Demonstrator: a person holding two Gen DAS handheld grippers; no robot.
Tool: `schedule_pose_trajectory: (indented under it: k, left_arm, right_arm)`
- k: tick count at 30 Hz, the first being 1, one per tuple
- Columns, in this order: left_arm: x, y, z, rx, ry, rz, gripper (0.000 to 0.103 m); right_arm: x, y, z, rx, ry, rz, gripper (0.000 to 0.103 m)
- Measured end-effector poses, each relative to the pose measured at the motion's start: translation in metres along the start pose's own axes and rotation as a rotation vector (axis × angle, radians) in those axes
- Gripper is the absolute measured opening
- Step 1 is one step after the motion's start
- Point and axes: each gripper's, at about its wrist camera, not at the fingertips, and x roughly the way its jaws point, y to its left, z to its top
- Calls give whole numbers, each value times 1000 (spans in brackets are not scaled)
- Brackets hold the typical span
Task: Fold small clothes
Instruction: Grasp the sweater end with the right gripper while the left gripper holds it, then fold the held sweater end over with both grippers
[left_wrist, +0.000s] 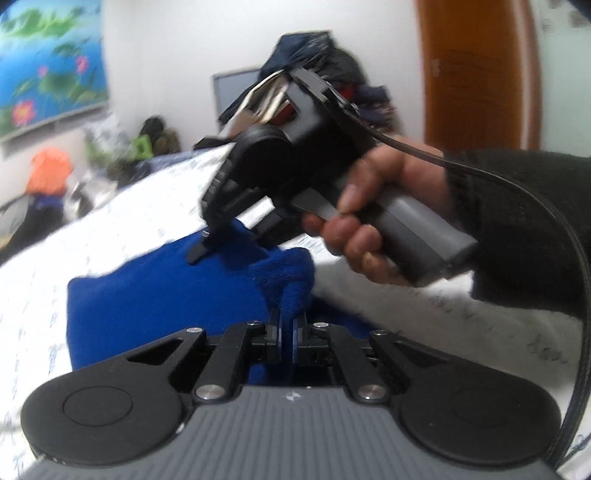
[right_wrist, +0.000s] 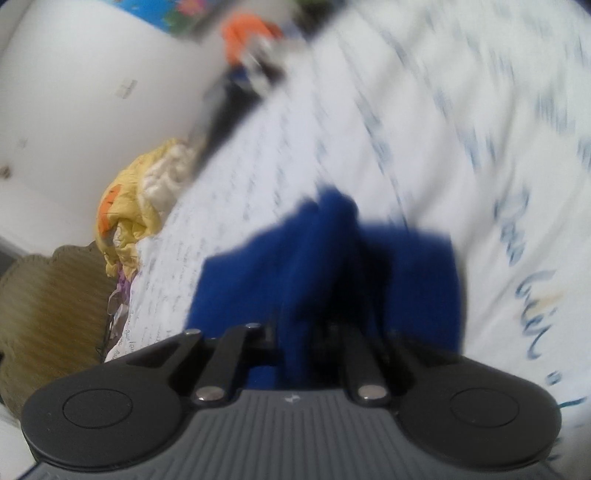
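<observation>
A blue knit garment (left_wrist: 155, 295) lies on the white printed bedsheet (left_wrist: 122, 221). My left gripper (left_wrist: 287, 332) is shut on a bunched edge of the garment. In the left wrist view the right gripper (left_wrist: 229, 240), held in a hand, grips the garment's far edge just beyond. In the blurred right wrist view the right gripper (right_wrist: 295, 339) is shut on a fold of the blue garment (right_wrist: 325, 266), which drapes over the fingers and hides their tips.
A pile of dark clothes (left_wrist: 325, 74) sits behind on the bed. An orange door (left_wrist: 476, 66) stands at the right. An orange item (left_wrist: 50, 170) lies at the left. A yellow bundle (right_wrist: 140, 192) and a woven basket (right_wrist: 51, 314) sit beside the bed.
</observation>
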Motion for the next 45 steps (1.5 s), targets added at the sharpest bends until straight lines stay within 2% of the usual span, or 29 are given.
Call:
schedule_pose_trajectory:
  k: [2, 3, 5, 6, 7, 8, 9, 10, 11, 12, 14, 16, 18, 20, 21, 22, 23, 25, 28, 31, 32, 33, 35, 36, 37, 38, 39, 43, 45]
  left_arm:
    - [5, -2, 1, -3, -1, -35, 4]
    - [12, -2, -1, -15, 18, -44, 4]
    - [34, 2, -12, -60, 118, -61, 5]
    - [37, 7, -17, -78, 117, -61, 12]
    - [31, 11, -18, -94, 98, -55, 16]
    - [24, 18, -17, -118, 93, -66, 27]
    - [15, 28, -15, -151, 77, -81, 53]
    - [3, 40, -16, -187, 39, -84, 66]
    - [-9, 51, -16, -222, -5, -67, 87]
    - [-17, 68, -16, -259, -38, -34, 96]
    - [-13, 108, -14, -361, -37, 33, 95]
    - [5, 152, -15, -534, 9, 85, 87]
    - [31, 194, -22, -738, 77, 62, 78]
    - [60, 222, -28, -881, 144, -9, 68]
    - [72, 228, -29, -908, 174, -18, 53]
    - [81, 230, -27, -900, 194, 3, 41]
    - [84, 231, -25, -873, 189, 20, 30]
    - [75, 228, -21, -835, 163, 48, 24]
    - [27, 213, -10, -771, 86, 55, 23]
    - [2, 233, 4, -707, 33, 154, 23]
    - [0, 241, 6, -682, 33, 192, 26]
    - [2, 250, 6, -671, 55, 194, 30]
    - [-5, 263, -6, -726, 131, 179, 32]
    - [-12, 264, -15, -759, 148, 177, 36]
    - [-22, 262, -24, -767, 146, 167, 40]
    - [-34, 258, -34, -772, 140, 150, 48]
    - [-45, 252, -45, -791, 144, 127, 51]
    - [-61, 227, -85, -907, 191, 40, 51]
    - [-62, 217, -93, -920, 175, 39, 51]
  right_arm:
    - [-23, 2, 2, -28, -53, 13, 11]
    - [-29, -2, 2, -41, -71, -14, 11]
    - [-22, -18, 0, -43, -37, -131, 15]
    - [-19, -27, -3, -17, -26, -142, 20]
    - [-25, -33, -6, 18, -56, -93, 29]
    - [-33, -35, -7, 58, -72, -82, 36]
    - [-44, -35, -8, 84, -102, -64, 57]
    - [-55, -34, -9, 85, -146, -45, 86]
    - [-67, -33, -11, 69, -204, -39, 96]
    - [-74, -33, -13, 44, -246, -51, 99]
    - [-67, -35, -8, 17, -185, -108, 98]
    - [-53, -38, -6, 14, -134, -145, 96]
    - [-42, -34, -5, -9, -120, -135, 96]
    - [-32, -29, -5, -16, -104, -124, 92]
    - [-26, -25, -5, -30, -92, -118, 74]
    - [-16, -21, -4, -41, -74, -130, 32]
    - [-8, -19, -5, -43, -47, -152, 24]
    - [-5, -11, -8, -71, -53, -155, 20]
    - [-15, 12, -14, -90, -64, -74, 19]
    - [-7, 43, -13, -108, -67, 26, 19]
    - [-1, 52, -12, -121, -77, 38, 20]
    - [6, 58, -11, -129, -89, 28, 24]
    - [22, 64, -8, -104, -73, -51, 60]
    - [27, 63, -8, -76, -51, -102, 87]
    - [24, 61, -12, -58, -45, -112, 88]
    - [18, 58, -18, -63, -37, -73, 88]
    - [13, 54, -25, -68, -20, -39, 87]
    - [1, 40, -63, -19, 83, -15, 87]
    - [0, 41, -80, -32, 95, -10, 86]
